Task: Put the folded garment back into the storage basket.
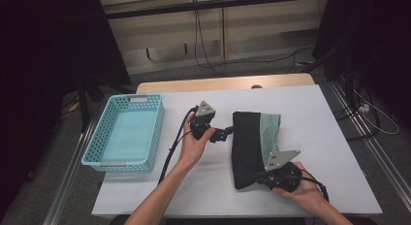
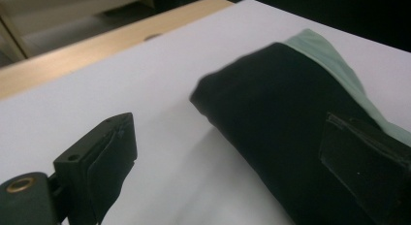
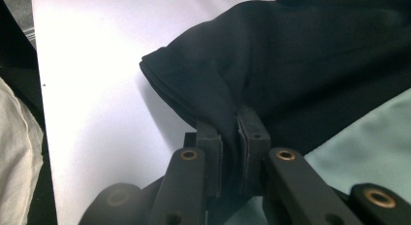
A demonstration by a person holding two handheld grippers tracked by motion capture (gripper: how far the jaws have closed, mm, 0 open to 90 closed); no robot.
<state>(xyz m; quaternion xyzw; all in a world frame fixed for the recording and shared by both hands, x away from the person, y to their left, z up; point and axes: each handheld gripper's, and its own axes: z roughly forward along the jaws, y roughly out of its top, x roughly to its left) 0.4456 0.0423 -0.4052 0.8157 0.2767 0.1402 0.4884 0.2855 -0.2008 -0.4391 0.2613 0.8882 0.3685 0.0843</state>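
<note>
Two tools: right tool [image 3: 229, 137] pinching soft folded black cloth [image 1: 247, 147], left tool [image 2: 232, 152] agape.

Black garment [image 1: 246, 147], pale green lining, folded, lying on table centre-right.

A light blue perforated basket [image 1: 126, 133] sits on the left part of the white table [image 1: 310, 113], its long side running away from the viewer and 1 grey handle at each end. Beyond the white surface a wooden table edge [image 1: 228, 83] shows, with a small dark round spot [image 1: 256, 86] on it. Black cables [image 1: 203, 50] trail over the grey floor behind.
</note>
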